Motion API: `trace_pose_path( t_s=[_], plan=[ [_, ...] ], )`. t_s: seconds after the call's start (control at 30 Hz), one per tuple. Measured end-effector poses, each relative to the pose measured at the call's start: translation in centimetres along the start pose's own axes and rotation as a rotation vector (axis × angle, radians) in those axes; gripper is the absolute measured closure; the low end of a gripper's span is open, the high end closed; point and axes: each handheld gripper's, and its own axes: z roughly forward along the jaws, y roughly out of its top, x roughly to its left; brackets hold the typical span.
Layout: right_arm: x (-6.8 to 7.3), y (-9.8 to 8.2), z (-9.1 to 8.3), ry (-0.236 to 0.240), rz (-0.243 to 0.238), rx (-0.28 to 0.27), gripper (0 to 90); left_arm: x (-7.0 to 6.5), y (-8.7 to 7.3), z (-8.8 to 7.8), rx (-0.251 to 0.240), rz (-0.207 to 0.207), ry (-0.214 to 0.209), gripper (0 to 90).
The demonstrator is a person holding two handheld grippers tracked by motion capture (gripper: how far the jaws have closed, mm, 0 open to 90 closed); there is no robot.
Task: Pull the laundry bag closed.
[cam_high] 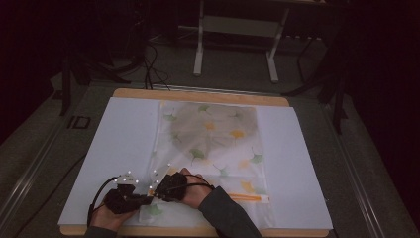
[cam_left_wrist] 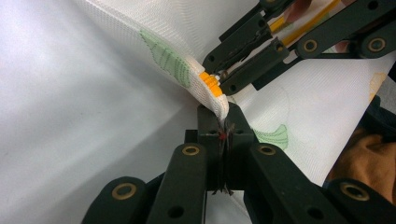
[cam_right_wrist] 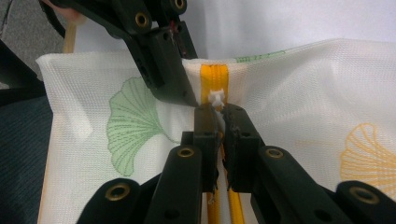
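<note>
Both hands sit close together at about 6 o'clock in the high view, forearms coming in from the bottom edge. The left gripper (cam_high: pixel 130 194) points toward 3 o'clock, its jaws pressed tight together and pinching a fold of fabric. The right gripper (cam_high: pixel 163 187) points toward 9 o'clock, tip to tip with the left, its jaws nearly together and clamped on a small white zipper pull.

Two hand-held grippers, left gripper (cam_high: pixel 130 192) and right gripper (cam_high: pixel 166 188), meeting at near corner of leaf-patterned mesh bag (cam_high: pixel 214 144) on white sheet (cam_high: pixel 126 139).
</note>
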Motion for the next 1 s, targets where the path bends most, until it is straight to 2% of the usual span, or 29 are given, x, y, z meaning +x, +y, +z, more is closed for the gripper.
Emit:
trace_pose_path(
  t_s=[1.0],
  plan=[
    [-0.04, -0.55, 0.07, 0.005, 0.001, 0.008, 85.9, 0.06, -0.02, -0.38, -0.018, 0.000, -0.012, 88.4]
  ],
)
